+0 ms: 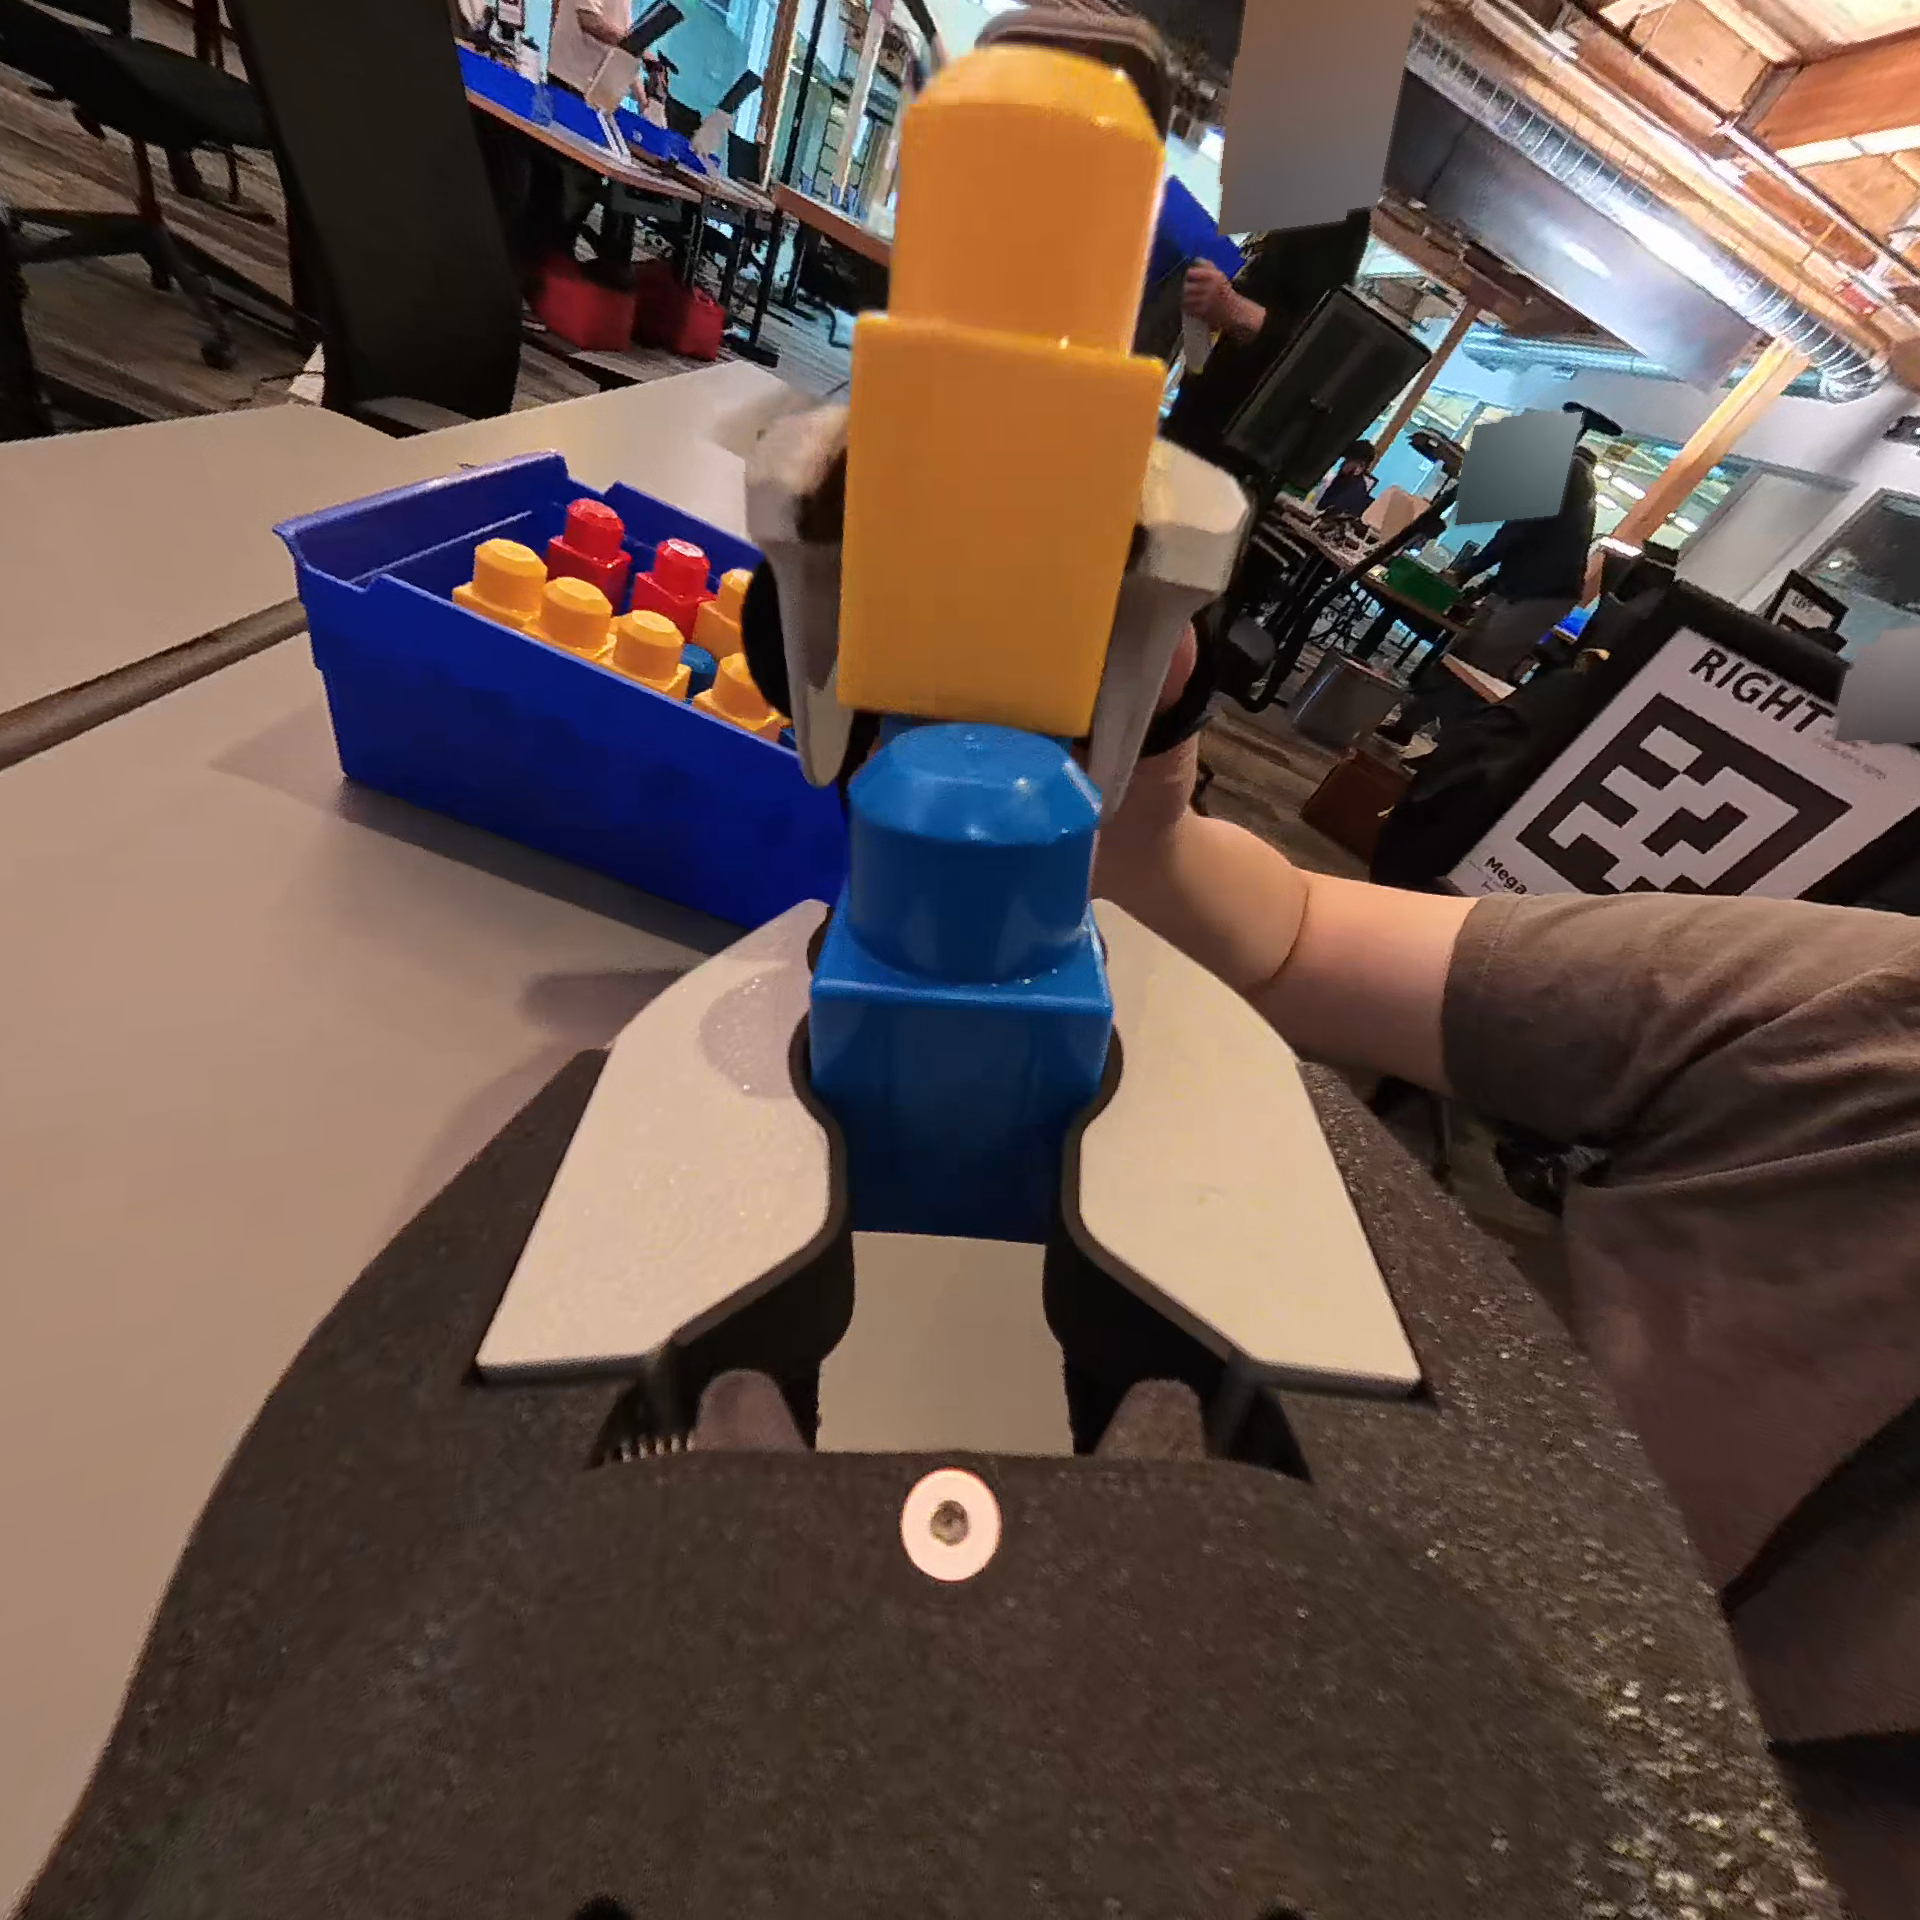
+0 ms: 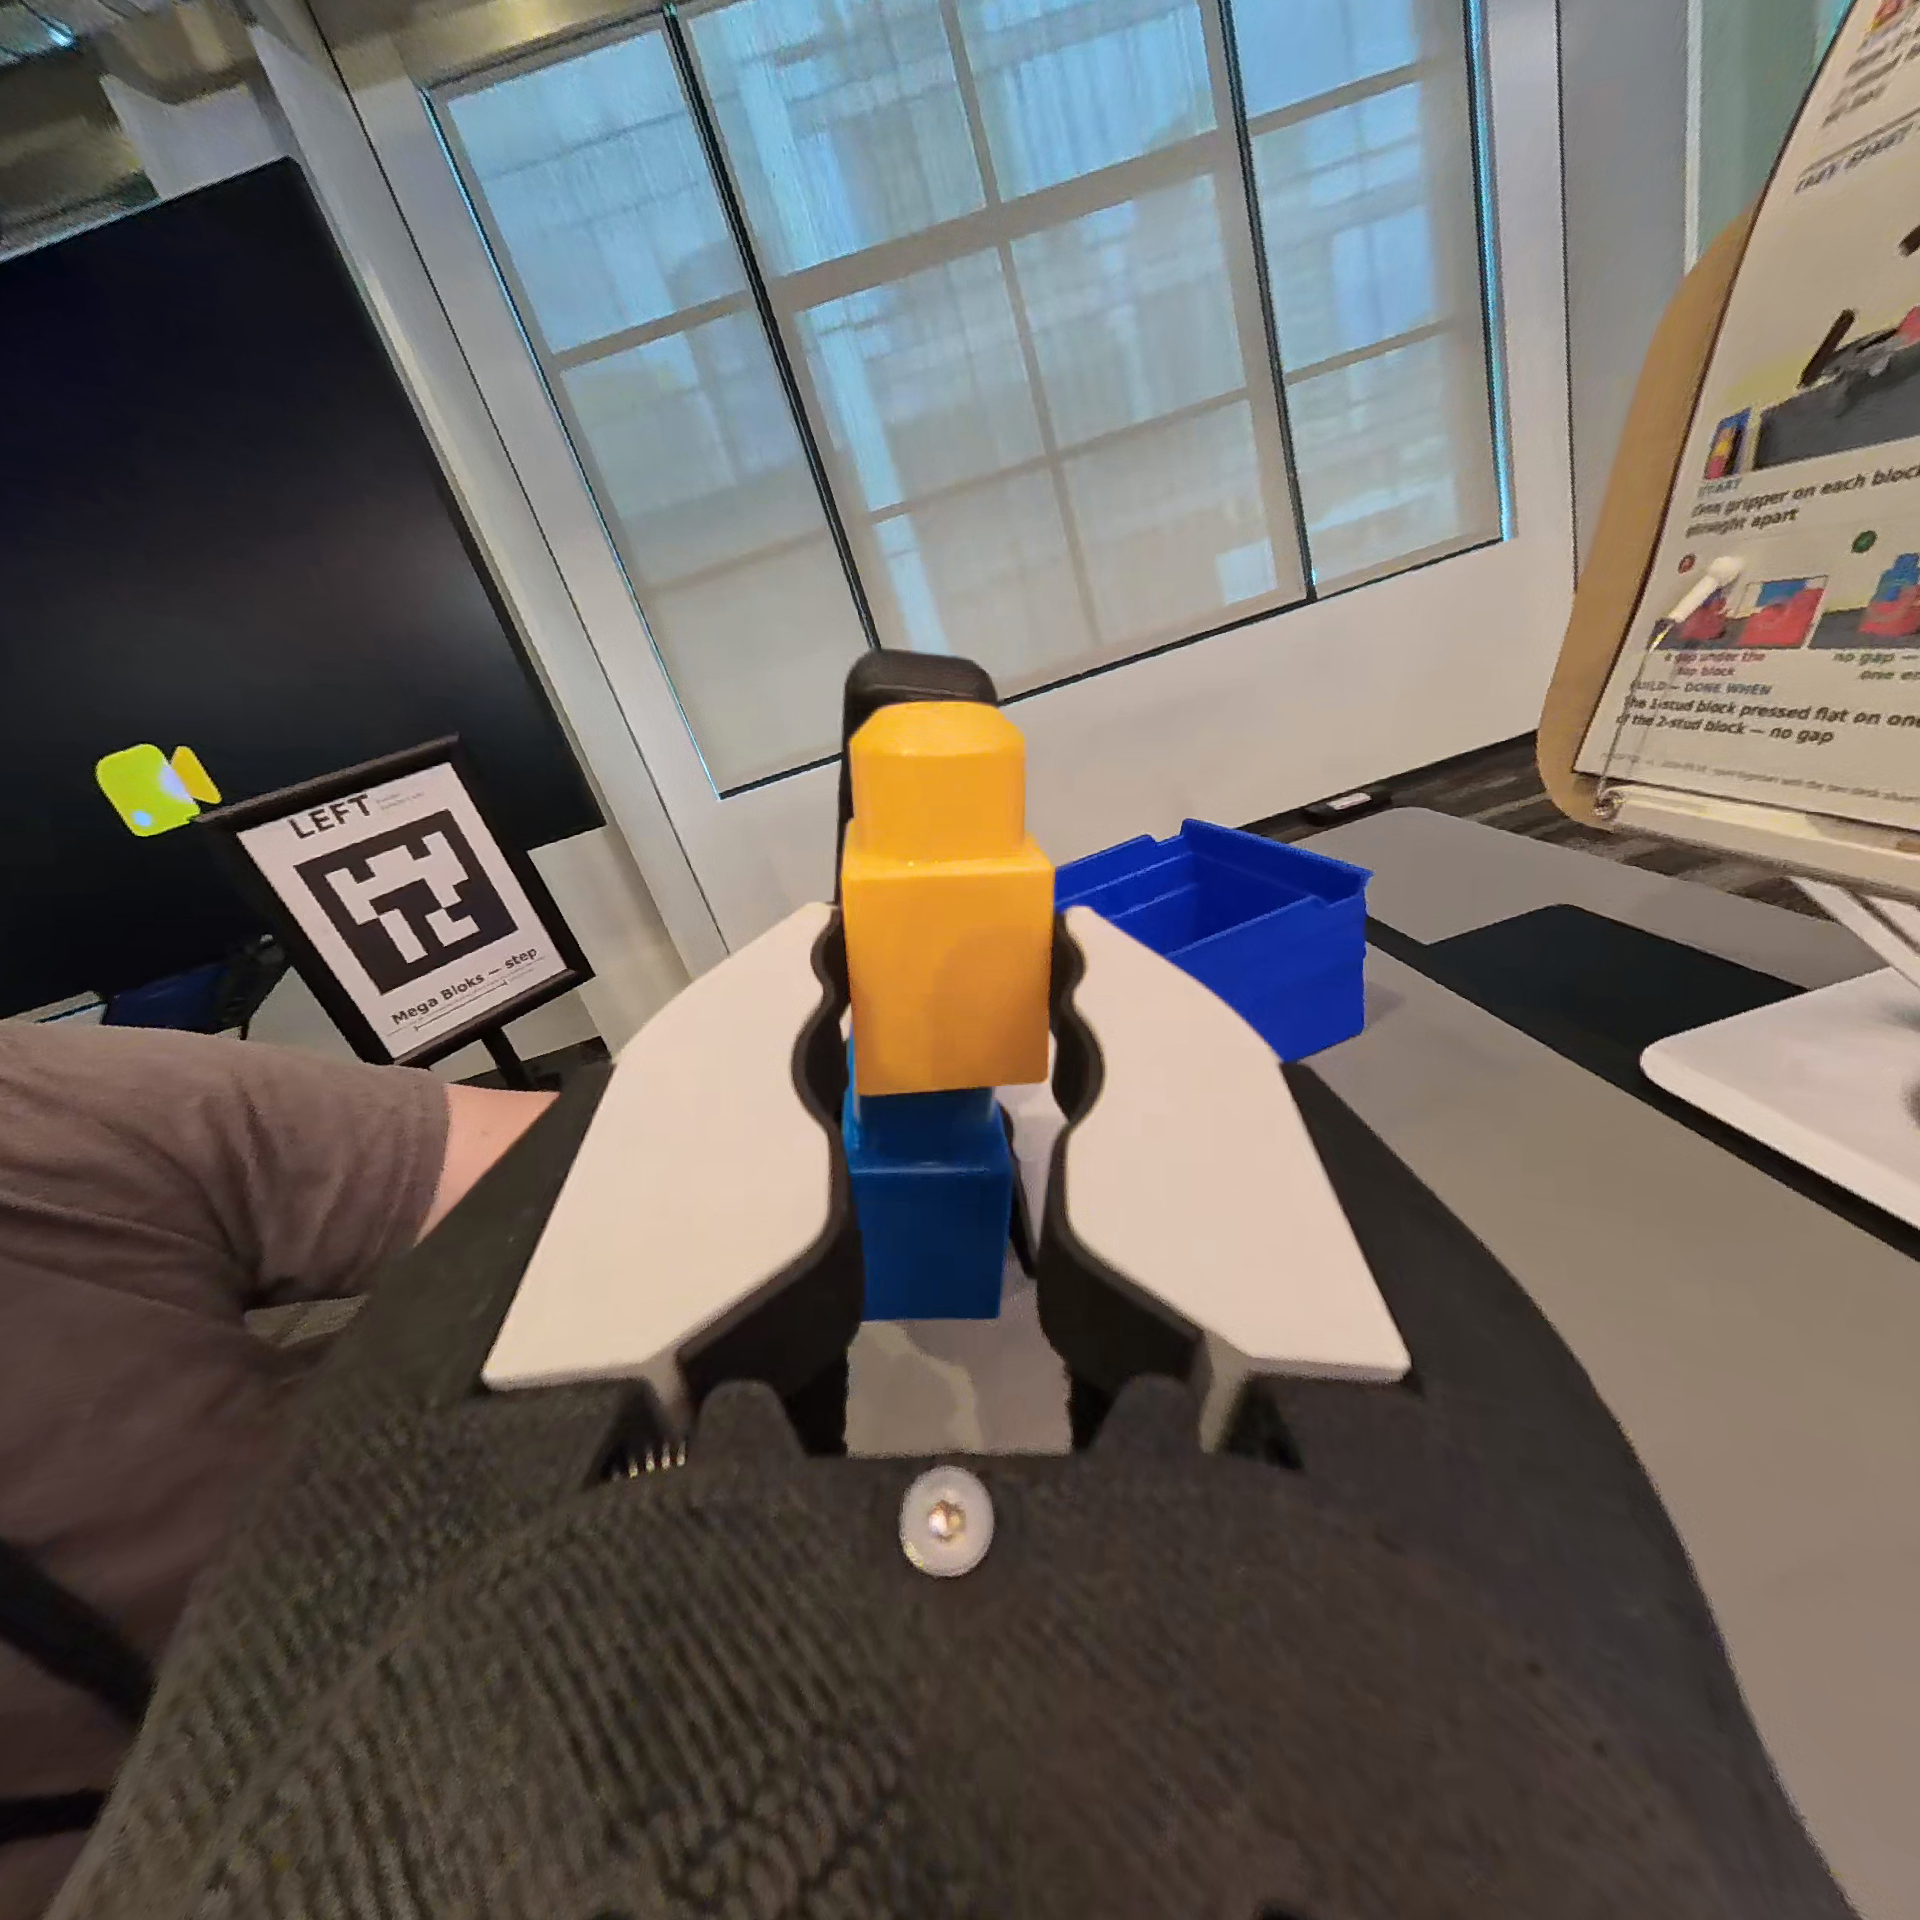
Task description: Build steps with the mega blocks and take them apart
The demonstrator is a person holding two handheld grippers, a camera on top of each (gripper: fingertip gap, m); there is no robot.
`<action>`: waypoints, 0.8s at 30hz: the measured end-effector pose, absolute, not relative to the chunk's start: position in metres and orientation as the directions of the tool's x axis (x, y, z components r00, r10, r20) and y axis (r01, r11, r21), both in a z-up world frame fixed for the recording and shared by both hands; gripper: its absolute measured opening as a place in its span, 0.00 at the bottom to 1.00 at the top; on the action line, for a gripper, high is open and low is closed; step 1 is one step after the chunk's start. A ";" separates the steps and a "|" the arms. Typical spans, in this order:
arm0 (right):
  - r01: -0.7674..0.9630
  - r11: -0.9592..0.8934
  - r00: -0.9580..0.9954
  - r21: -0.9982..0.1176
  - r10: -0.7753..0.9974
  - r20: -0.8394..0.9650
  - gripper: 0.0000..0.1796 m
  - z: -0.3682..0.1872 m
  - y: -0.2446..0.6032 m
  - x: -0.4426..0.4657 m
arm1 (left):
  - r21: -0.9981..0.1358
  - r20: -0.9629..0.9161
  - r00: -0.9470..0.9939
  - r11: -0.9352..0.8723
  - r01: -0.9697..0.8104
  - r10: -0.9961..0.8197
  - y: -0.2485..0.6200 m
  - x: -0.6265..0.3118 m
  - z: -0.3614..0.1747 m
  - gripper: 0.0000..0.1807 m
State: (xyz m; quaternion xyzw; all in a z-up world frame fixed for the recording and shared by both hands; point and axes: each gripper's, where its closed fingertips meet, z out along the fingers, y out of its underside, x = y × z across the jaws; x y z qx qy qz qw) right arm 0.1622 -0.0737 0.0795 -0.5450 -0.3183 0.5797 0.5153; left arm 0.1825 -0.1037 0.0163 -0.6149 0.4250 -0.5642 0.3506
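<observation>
Two close-up wrist views, each looking forward along its own gripper's fingers. The left camera faces right across the table (image 1: 208, 935) toward an open workshop. The right camera faces left toward a window (image 2: 987, 364). Both share the yellow block (image 1: 987, 520) on the blue block (image 1: 961, 1039), seen from opposite sides.

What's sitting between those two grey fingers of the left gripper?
A blue plastic one-stud block, clamped between the left gripper fingers, as the left wrist view shows. A yellow plastic block sits on its stud, held by the right gripper.

Black gripper (image 1: 961, 1039), 2 grey fingers (image 1: 675, 1164), brown sleeve (image 1: 1683, 1143).
</observation>
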 end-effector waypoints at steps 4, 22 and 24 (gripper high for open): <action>-0.230 -0.318 0.099 -0.920 0.932 -0.348 0.21 0.073 -0.077 0.154 | -0.918 0.381 0.028 -0.381 -0.112 -0.924 -0.100 0.180 0.019 0.23; -0.120 -0.338 0.097 -0.933 0.932 -0.350 0.21 0.059 -0.083 0.148 | -0.924 0.336 0.045 -0.338 -0.179 -0.941 -0.100 0.168 0.022 0.22; -0.100 -0.335 0.089 -0.937 0.935 -0.344 0.21 0.059 -0.085 0.148 | -0.923 0.332 0.044 -0.335 -0.188 -0.942 -0.102 0.168 0.022 0.22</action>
